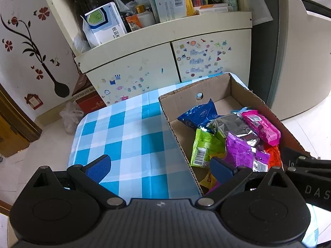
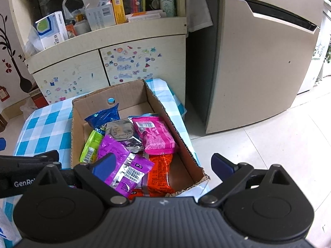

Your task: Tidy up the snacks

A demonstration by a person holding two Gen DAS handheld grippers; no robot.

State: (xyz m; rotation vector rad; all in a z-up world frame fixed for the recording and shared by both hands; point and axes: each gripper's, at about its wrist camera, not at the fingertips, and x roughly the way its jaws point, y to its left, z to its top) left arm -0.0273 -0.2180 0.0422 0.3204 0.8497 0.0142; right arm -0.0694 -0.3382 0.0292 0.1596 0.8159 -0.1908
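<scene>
A cardboard box [image 1: 175, 122] [image 2: 76, 111] sits on a table with a blue checked cloth [image 1: 128, 136] [image 2: 39, 128]. It holds several snack packets: a blue one [image 1: 196, 113] [image 2: 105, 115], a silver one [image 1: 229, 126] [image 2: 121, 132], a pink one [image 1: 260, 127] [image 2: 155, 134], a green one [image 1: 203, 146] [image 2: 91, 146], a purple one [image 1: 240, 153] [image 2: 122, 161] and an orange one [image 1: 274, 155] [image 2: 160, 171]. My left gripper [image 1: 159, 165] is open and empty above the box's left wall. My right gripper [image 2: 163, 163] is open and empty above the box's near right corner.
A cream cabinet [image 1: 157, 62] [image 2: 86, 62] with stickers on its doors and a cluttered shelf of boxes stands behind the table. A fridge [image 2: 258, 62] stands to the right. A red carton [image 1: 86, 101] and a plastic bag [image 1: 70, 117] sit on the floor at the left.
</scene>
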